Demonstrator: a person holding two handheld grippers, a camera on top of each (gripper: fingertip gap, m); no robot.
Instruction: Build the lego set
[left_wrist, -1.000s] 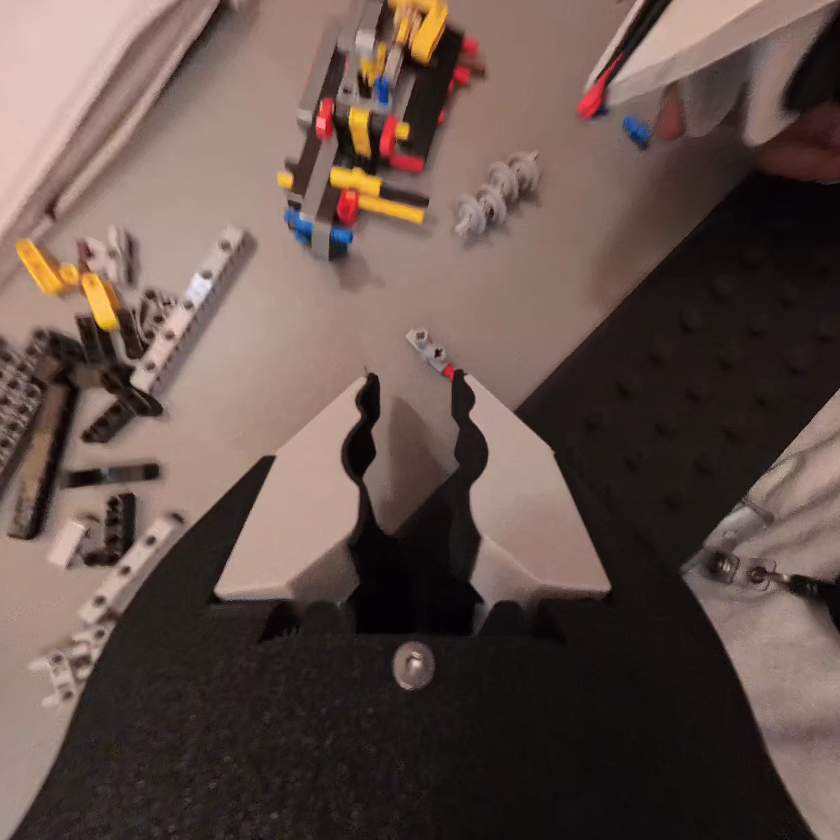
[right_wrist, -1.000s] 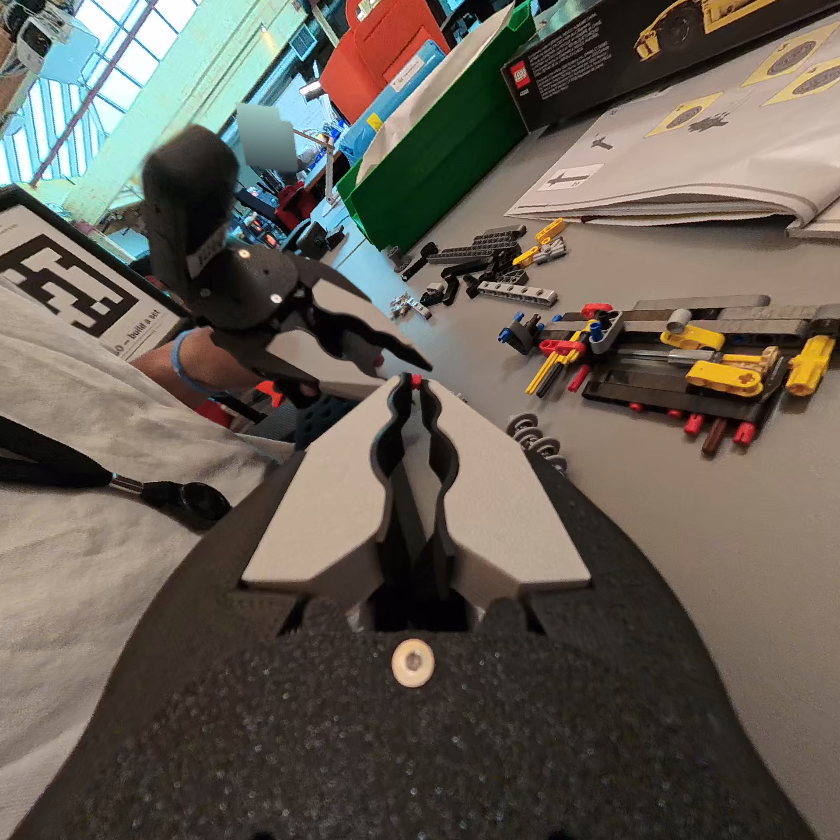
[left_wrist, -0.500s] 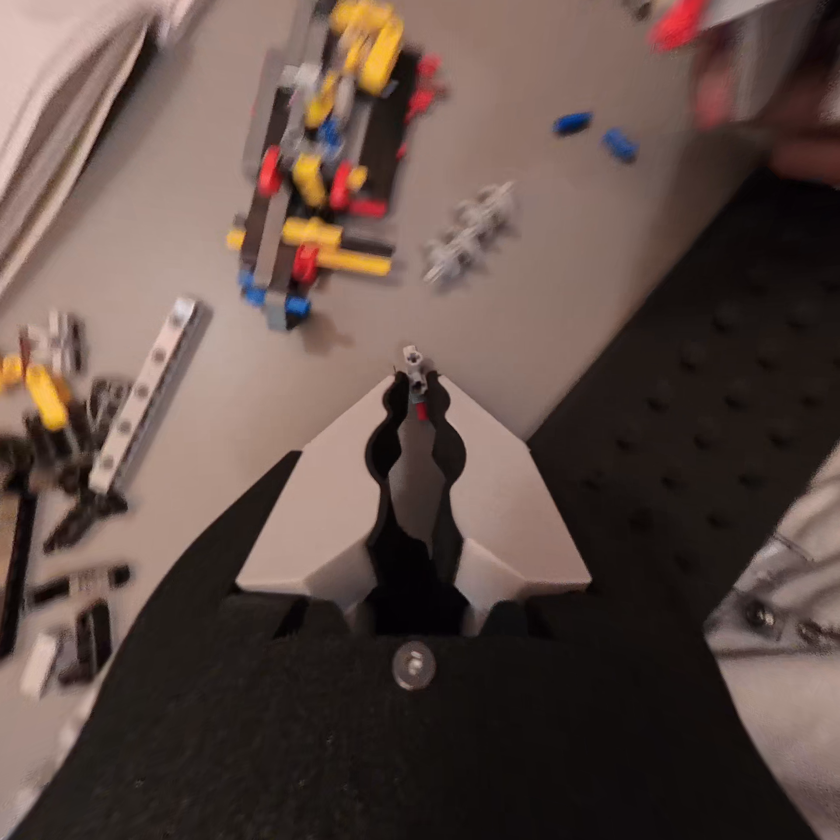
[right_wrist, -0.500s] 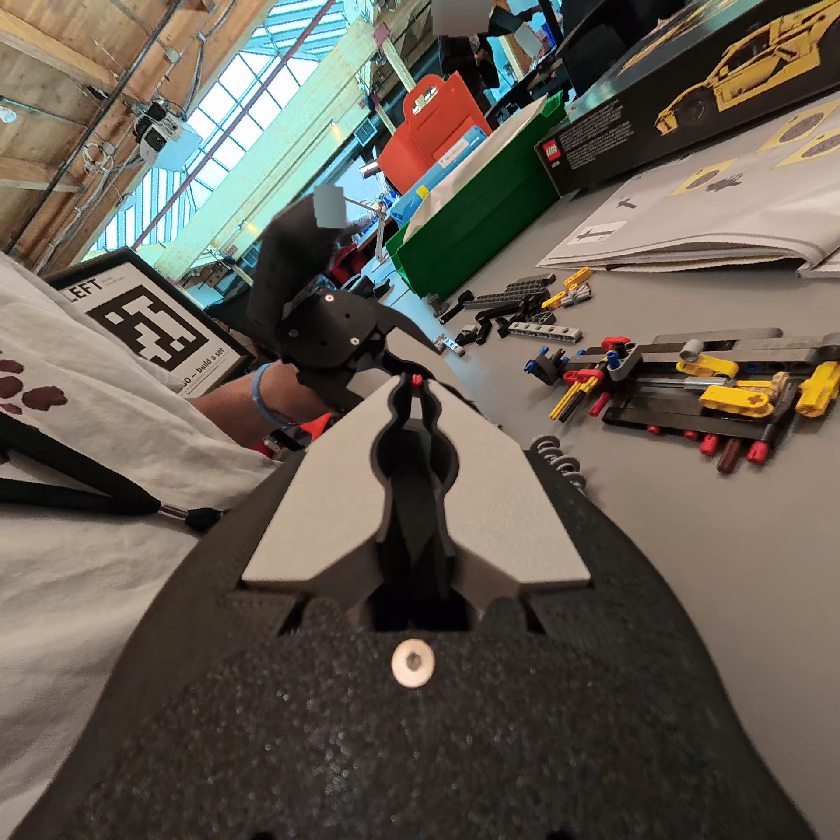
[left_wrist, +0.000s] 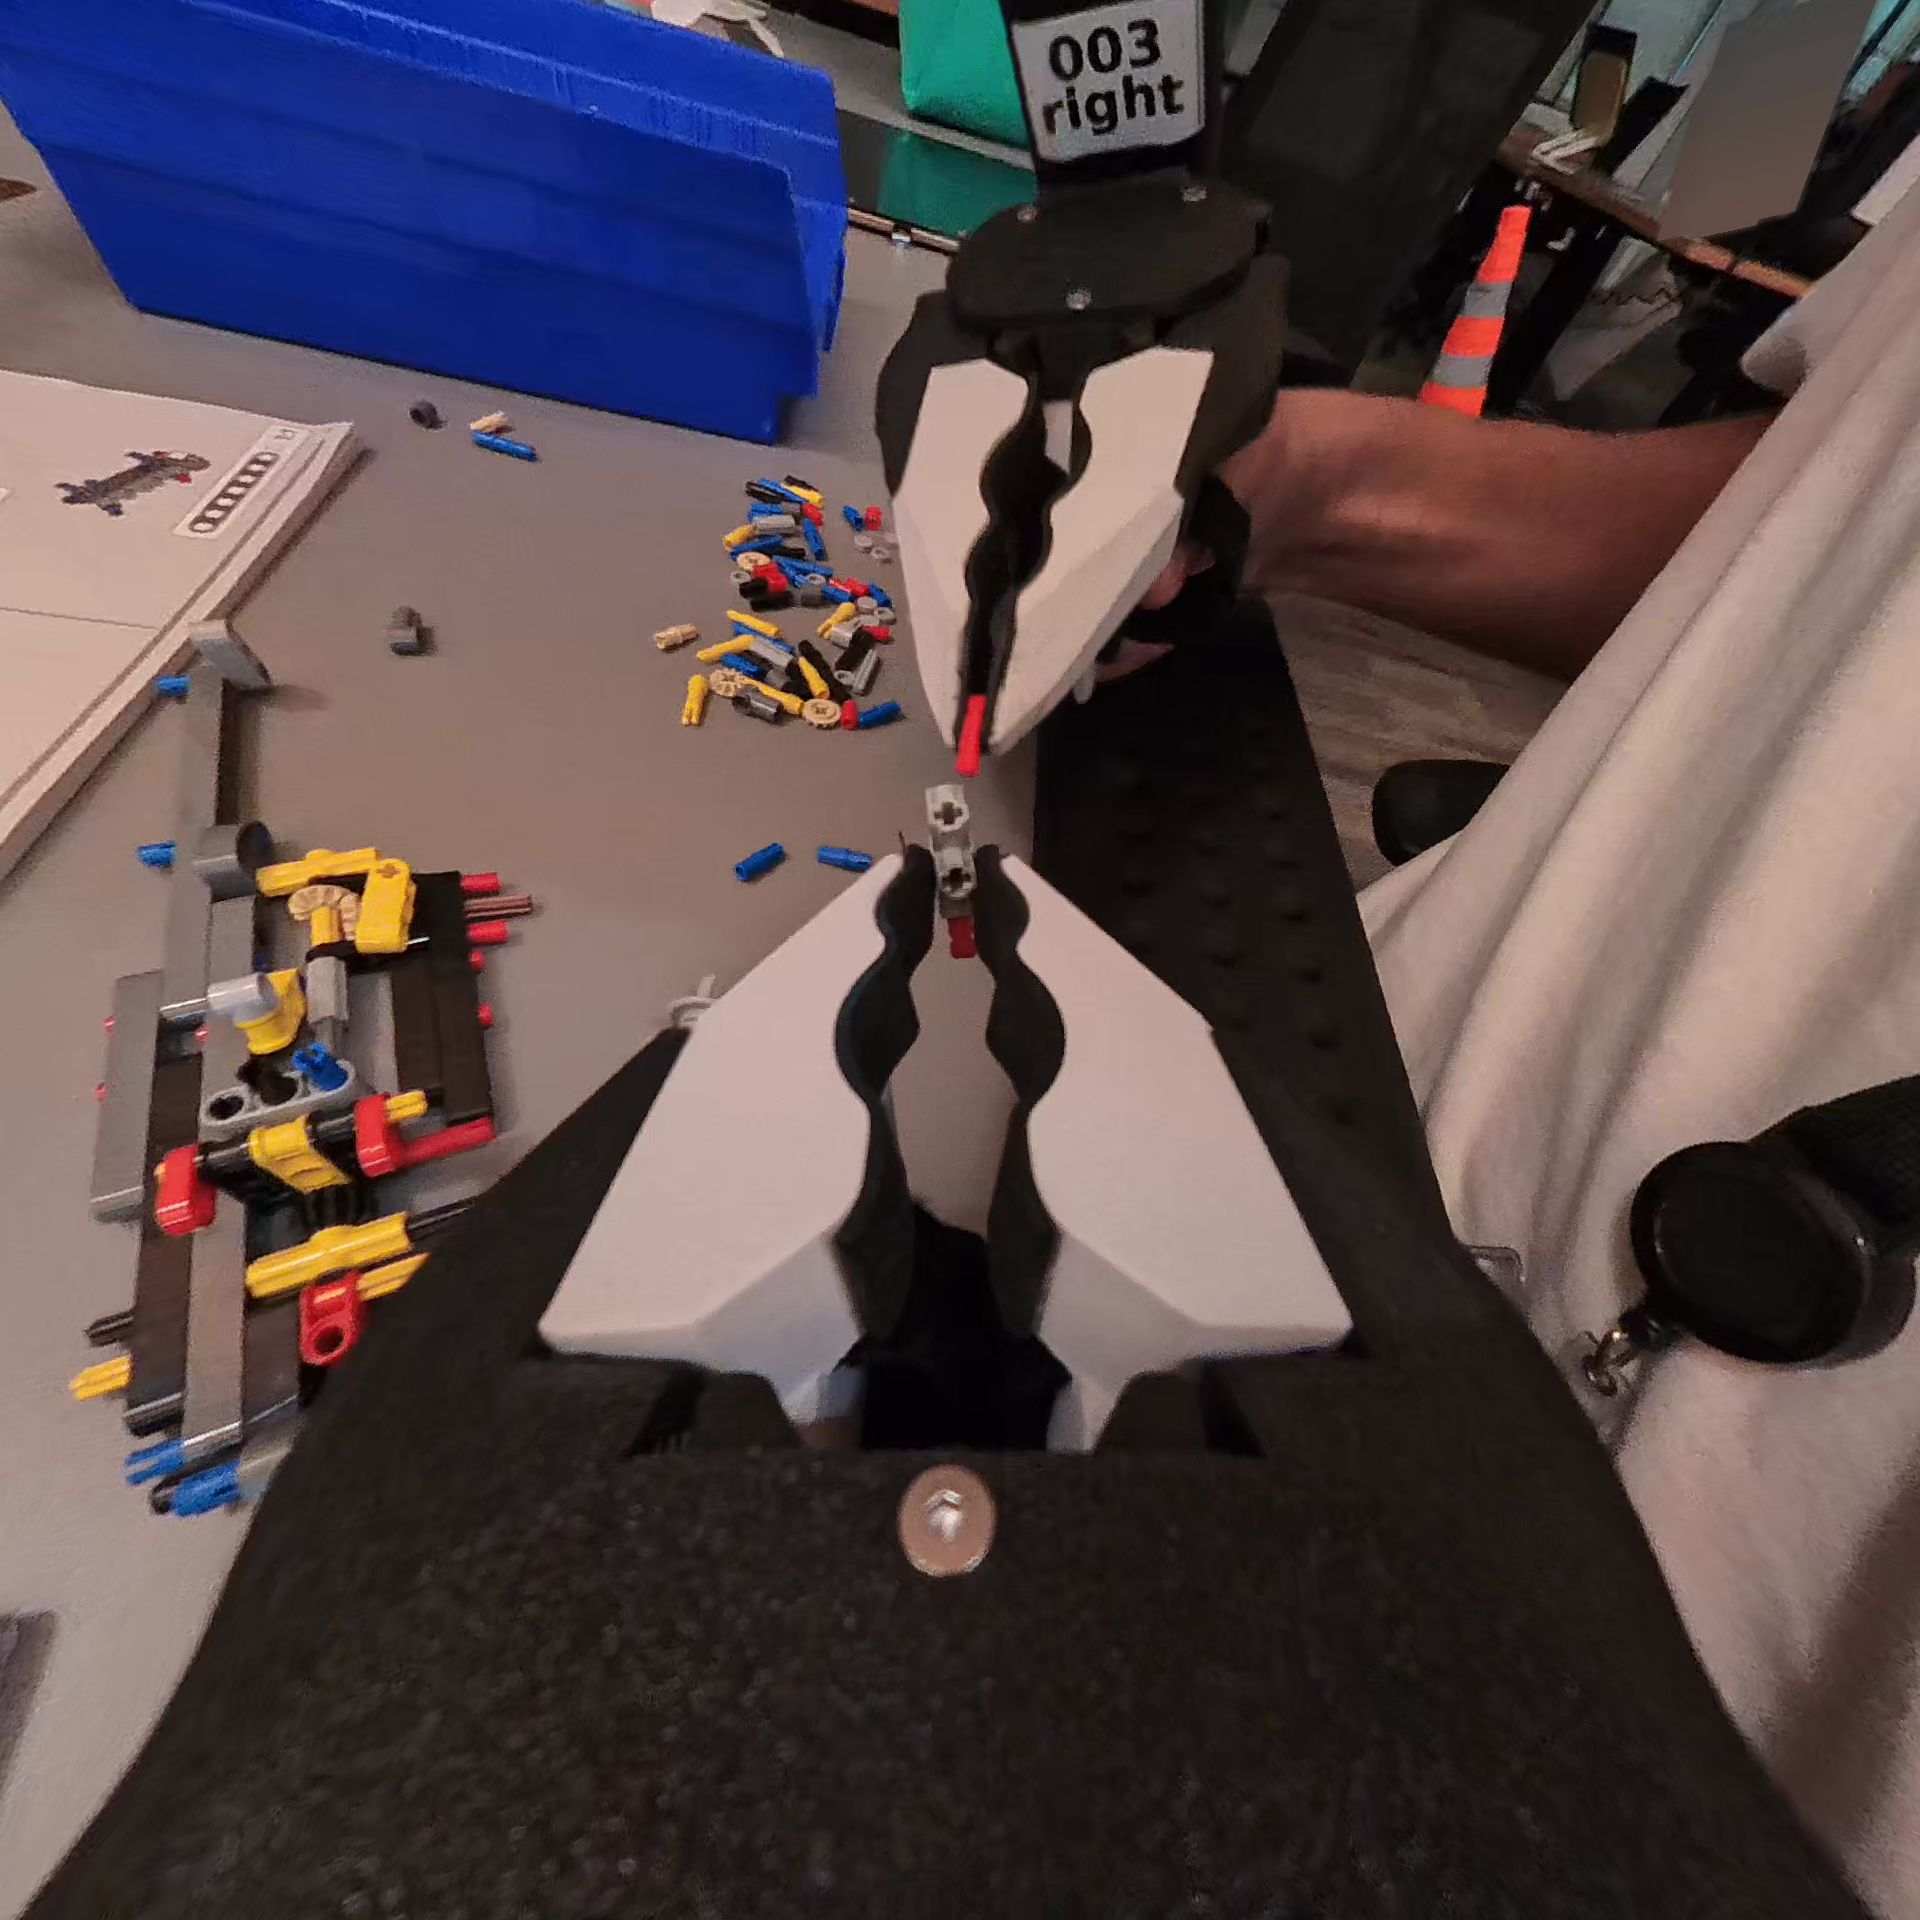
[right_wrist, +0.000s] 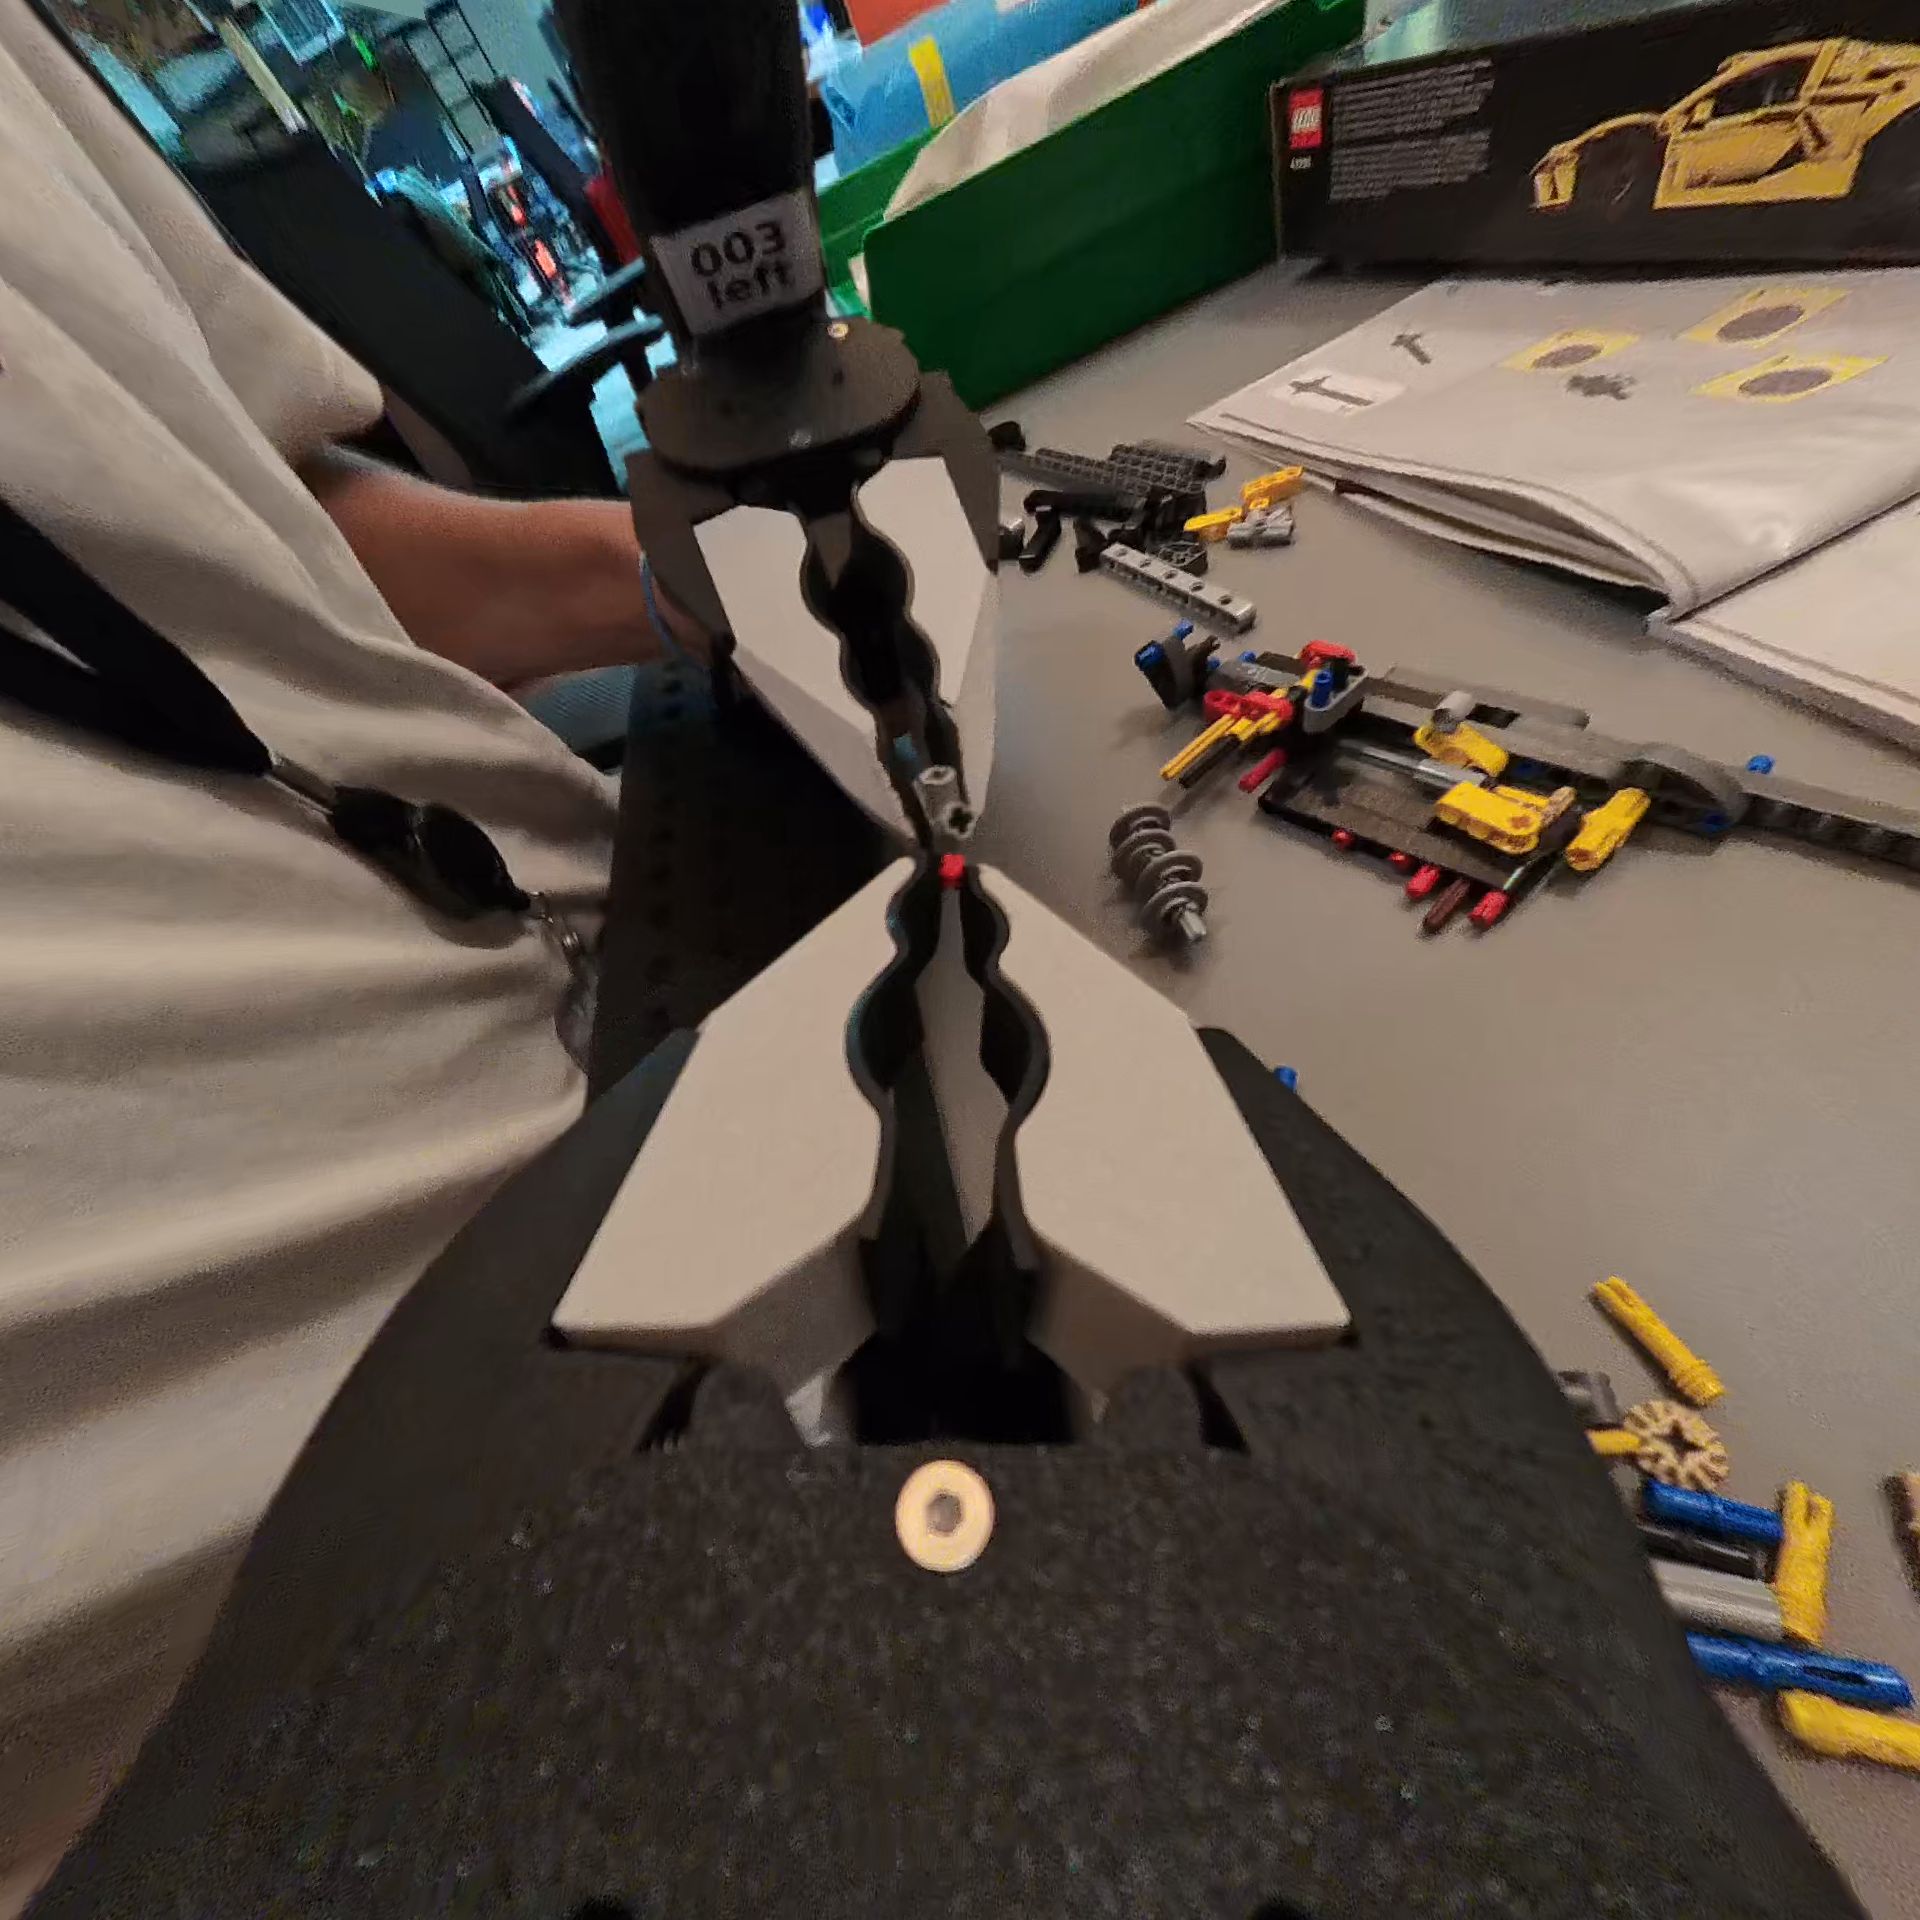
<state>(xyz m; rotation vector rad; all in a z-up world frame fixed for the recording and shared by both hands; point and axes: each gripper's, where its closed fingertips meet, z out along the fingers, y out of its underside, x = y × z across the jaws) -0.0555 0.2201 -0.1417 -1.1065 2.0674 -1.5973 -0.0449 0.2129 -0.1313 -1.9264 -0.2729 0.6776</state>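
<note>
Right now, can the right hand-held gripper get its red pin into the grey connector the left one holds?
Probably yes. The right hand-held gripper points its red pin at the grey connector, with nothing in the small gap between them.

Looked like an industrial workshop or lab hall: grey worktable (right_wrist: 1351, 1039), blue storage bin (left_wrist: 468, 239) at 11 o'clock, orange traffic cone (left_wrist: 1481, 301) at 1 o'clock, green bin (right_wrist: 1070, 239).

Grey table (left_wrist: 582, 582), blue bin (left_wrist: 436, 187), orange cone (left_wrist: 1475, 312) behind.
</note>
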